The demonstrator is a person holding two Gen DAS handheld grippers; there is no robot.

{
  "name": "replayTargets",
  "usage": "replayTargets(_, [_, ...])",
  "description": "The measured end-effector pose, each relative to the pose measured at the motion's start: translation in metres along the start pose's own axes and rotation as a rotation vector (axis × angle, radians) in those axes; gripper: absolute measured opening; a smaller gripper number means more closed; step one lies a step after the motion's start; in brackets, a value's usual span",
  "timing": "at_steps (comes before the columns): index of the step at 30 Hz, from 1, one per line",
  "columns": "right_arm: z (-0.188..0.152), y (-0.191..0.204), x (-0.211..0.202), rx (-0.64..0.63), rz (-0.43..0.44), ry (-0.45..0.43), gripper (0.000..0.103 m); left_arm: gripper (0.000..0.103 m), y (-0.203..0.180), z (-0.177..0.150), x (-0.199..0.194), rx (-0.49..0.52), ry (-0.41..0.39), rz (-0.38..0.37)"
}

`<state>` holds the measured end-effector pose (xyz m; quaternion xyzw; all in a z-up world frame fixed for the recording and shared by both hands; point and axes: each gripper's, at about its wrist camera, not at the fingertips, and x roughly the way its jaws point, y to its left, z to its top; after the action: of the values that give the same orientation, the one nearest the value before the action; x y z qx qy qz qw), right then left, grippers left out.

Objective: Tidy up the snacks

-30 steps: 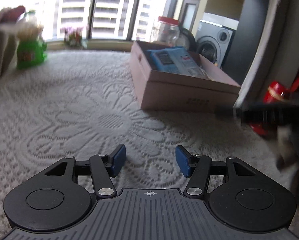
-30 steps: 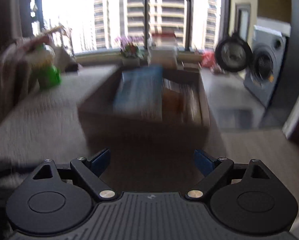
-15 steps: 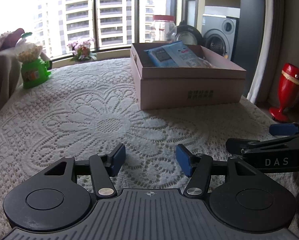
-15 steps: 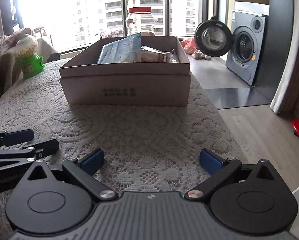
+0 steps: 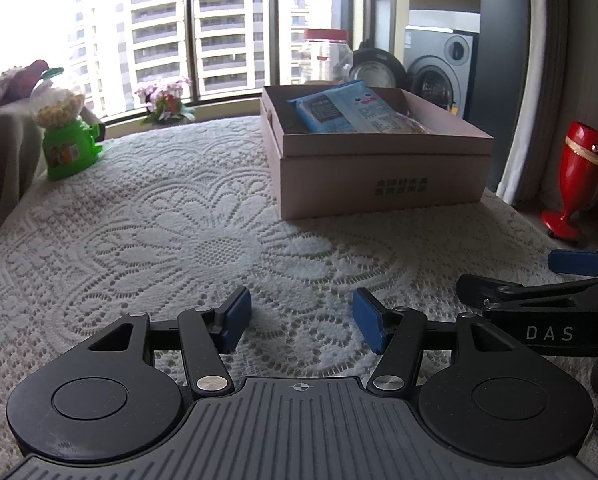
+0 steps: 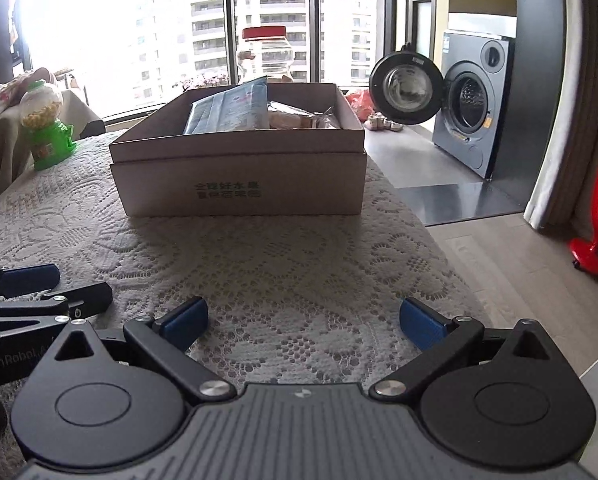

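Note:
A pink cardboard box (image 5: 383, 184) (image 6: 239, 184) stands on the lace-covered table and holds a blue snack packet (image 5: 339, 108) (image 6: 231, 112) and clear-wrapped snacks (image 6: 299, 120). My left gripper (image 5: 302, 326) is open and empty, low over the cloth, well in front of the box. My right gripper (image 6: 303, 322) is open and empty, also low over the cloth in front of the box. The right gripper's fingers (image 5: 571, 262) show at the right edge of the left wrist view; the left gripper's fingers (image 6: 31, 276) show at the left edge of the right wrist view.
A green gumball dispenser (image 5: 65, 124) (image 6: 47, 128) stands at the table's far left. A red-lidded clear jar (image 5: 325, 58) (image 6: 265, 56) stands behind the box. The table's right edge drops to the floor, with a red vase (image 5: 579, 180) and a washing machine (image 6: 475, 100) beyond.
Both grippers swung fast a second ago and have since settled low over the cloth, side by side and facing the box. They have held almost still for the last half second.

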<state>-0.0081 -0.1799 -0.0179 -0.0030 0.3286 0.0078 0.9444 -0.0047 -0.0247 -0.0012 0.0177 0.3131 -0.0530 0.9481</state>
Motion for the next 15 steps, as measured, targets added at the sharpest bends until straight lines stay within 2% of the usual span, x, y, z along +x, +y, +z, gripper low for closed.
replayTargets(15, [-0.0006,0.0000,0.0003,0.010,0.007,0.003,0.103,0.064,0.0003,0.0001,0.0000,0.001,0.000,0.001])
